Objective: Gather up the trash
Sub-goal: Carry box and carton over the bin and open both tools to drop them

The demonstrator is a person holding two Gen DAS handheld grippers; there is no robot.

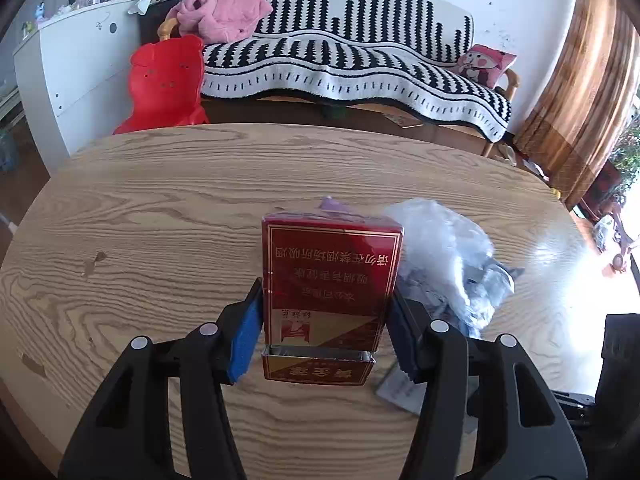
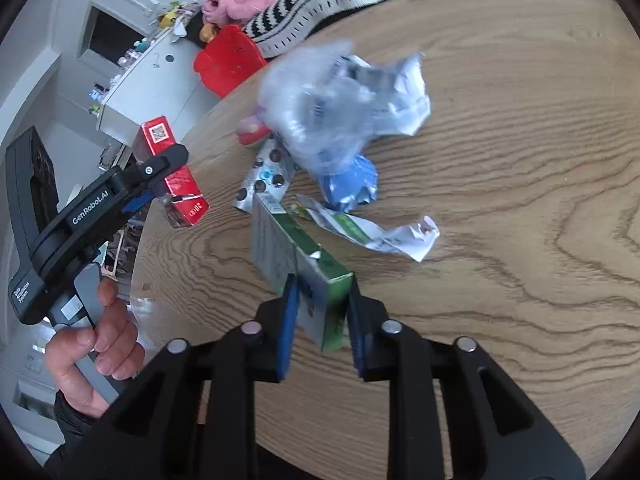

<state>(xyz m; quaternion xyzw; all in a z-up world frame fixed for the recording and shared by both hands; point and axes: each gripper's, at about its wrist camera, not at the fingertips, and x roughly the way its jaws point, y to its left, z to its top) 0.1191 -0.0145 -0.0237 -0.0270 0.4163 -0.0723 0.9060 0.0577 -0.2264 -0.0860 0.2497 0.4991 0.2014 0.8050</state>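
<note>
Left hand-held gripper [image 1: 324, 320] clamps the red cigarette pack [image 1: 332, 276], lifted above the wooden tabletop [image 1: 160, 208]. Beside it, a crumpled clear plastic bag [image 1: 436, 248] lies on the wood. Over on the right, the right hand-held gripper [image 2: 322, 316] pinches a green carton [image 2: 304, 264], with a blister pack [image 2: 266, 180] and crumpled paper [image 2: 384, 234] just beyond.

Surface [image 1: 160, 184]: wood-grain, bare across far half and left side in left wrist view; open passage there.
Right portion, right wrist view: bare wood right of trash cluster; passage open.
Obstacles, centre: clear plastic bag [image 2: 320, 108], blister pack [image 2: 264, 180], blue wrapper [image 2: 352, 184], crumpled paper [image 2: 380, 232], green carton [image 2: 304, 264], packed close, some touching.
Left edge: red cigarette box [image 2: 176, 176] in left hand-held gripper [image 2: 160, 192], apart from cluster.
Beyond far edge: red chair [image 1: 164, 84], sofa [image 1: 340, 60].
</note>
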